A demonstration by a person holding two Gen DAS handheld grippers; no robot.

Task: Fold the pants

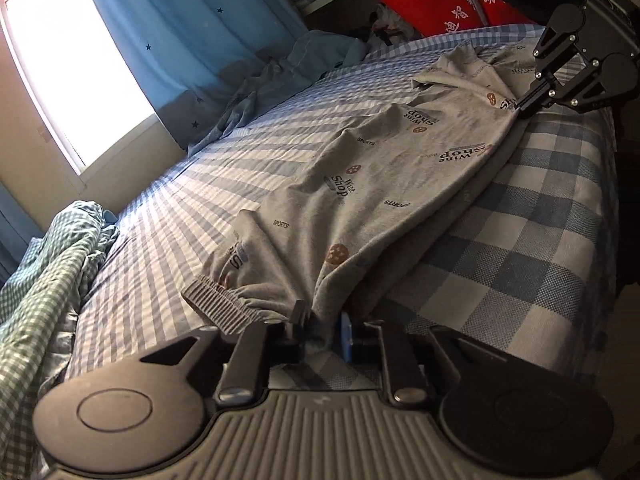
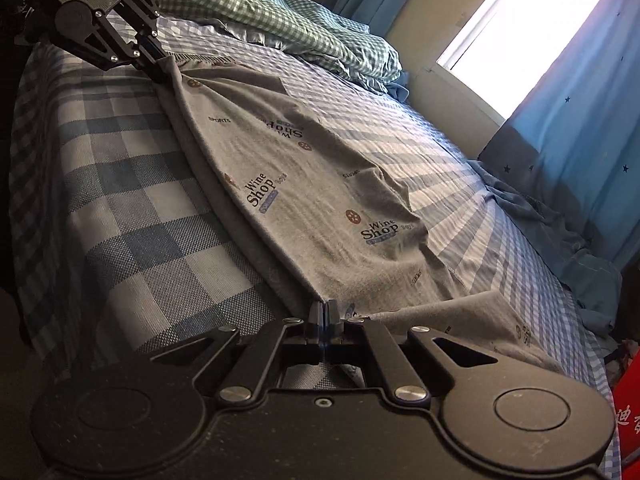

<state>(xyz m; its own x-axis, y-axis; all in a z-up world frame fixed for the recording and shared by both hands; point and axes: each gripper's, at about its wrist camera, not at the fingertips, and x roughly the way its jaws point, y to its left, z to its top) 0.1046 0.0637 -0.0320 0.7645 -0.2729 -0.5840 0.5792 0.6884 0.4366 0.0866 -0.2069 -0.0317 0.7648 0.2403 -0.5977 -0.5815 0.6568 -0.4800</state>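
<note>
Grey pants (image 1: 360, 184) printed with "Wine Shop" lie stretched along the near side of the bed, one leg over the other. My left gripper (image 1: 322, 322) is at the ribbed cuff (image 1: 216, 300) end. Its fingers stand a little apart, with the cloth's edge loose between them. In the right wrist view the left gripper (image 2: 162, 70) shows at the far end of the pants (image 2: 304, 184). My right gripper (image 2: 325, 308) is shut on the fold edge at the other end. From the left wrist view the right gripper (image 1: 516, 106) pinches that edge.
The bed (image 1: 520, 248) has a blue checked sheet. A green gingham quilt (image 1: 44, 272) is bunched at the cuff end. A blue cloth heap (image 1: 280, 76) lies below the blue curtain (image 1: 192, 20) and bright window (image 1: 68, 64). Something red (image 1: 440, 4) sits past the other end.
</note>
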